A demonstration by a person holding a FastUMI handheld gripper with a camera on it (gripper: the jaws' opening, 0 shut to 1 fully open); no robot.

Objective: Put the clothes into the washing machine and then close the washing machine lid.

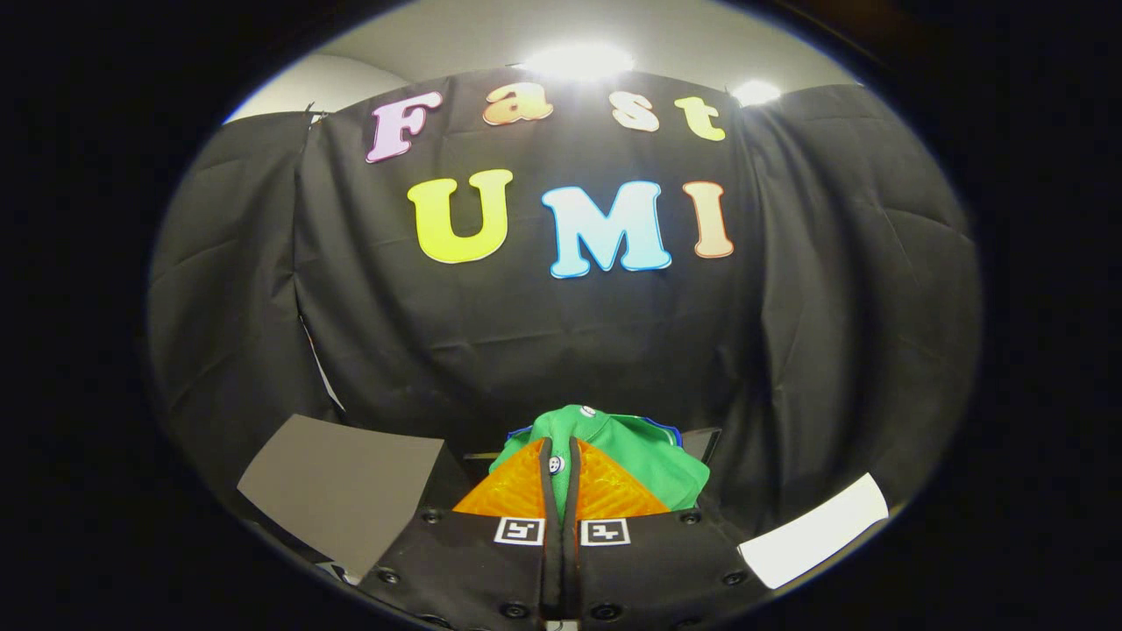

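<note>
My gripper [561, 456] is raised, with both fingers pressed together on a bunched green garment [644, 451]. The cloth has white buttons and a thin blue edge, and it bulges out above and to the right of the fingers. A narrow strip of it is pinched in the slit between the fingers. To the left of the fingers and lower down stands a grey flat panel [342, 486], tilted up; whether it is the washing machine's lid I cannot tell.
The black booth cloth hangs close ahead, beyond the garment. A white flat edge [815, 530] shows low to the right of the fingers. A dark box edge [701, 441] sits just behind the garment.
</note>
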